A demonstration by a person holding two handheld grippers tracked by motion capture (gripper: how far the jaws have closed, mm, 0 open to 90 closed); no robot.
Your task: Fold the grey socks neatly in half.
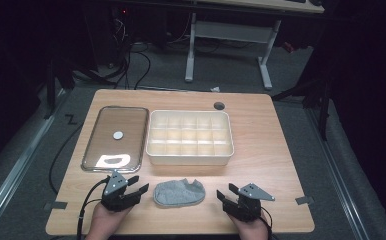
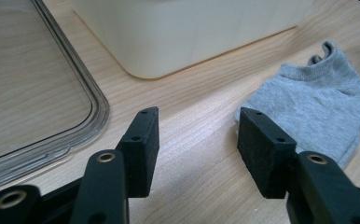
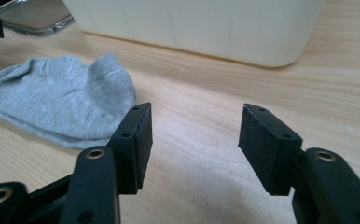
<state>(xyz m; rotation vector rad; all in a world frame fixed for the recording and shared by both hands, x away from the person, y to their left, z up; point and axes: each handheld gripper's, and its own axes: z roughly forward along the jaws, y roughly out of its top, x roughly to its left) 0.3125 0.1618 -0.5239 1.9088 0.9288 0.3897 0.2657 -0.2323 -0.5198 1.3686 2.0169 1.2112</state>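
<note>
Left gripper [image 1: 133, 189]: seen at the near edge of the tabletop in the high view, held in a hand [image 1: 107, 222]; its jaws are spread apart with nothing between them, bare wood being seen in the gap in the left gripper view [image 2: 197, 140].
Right gripper [image 1: 224, 192]: seen at the near edge on the other side, held in a hand [image 1: 251, 229]; its jaws are likewise spread apart and empty, with bare wood between them in the right gripper view [image 3: 194, 140].
Grey sock [image 1: 179, 193]: laid flat on the tabletop between the two grippers, its cuff turned toward the right gripper's side; it is touched by neither gripper. In the left gripper view it [image 2: 313, 109] is seen just beyond one jaw; in the right gripper view it [image 3: 61, 100] is seen beside the other.
Tabletop [image 1: 266, 150]: light wood, carrying all the items.
Cream organiser box [image 1: 189, 137]: placed beyond the sock, near the middle; it is divided into rows of small compartments, in which no contents can be made out. Its pale wall is seen in both gripper views [image 2: 192, 32] [image 3: 206, 28].
Clear lid [image 1: 116, 137]: laid flat just beside the box, on the left gripper's side, with a small round disc [image 1: 118, 134] at its centre.
Cable hole [image 1: 219, 105]: set in the tabletop behind the box.
</note>
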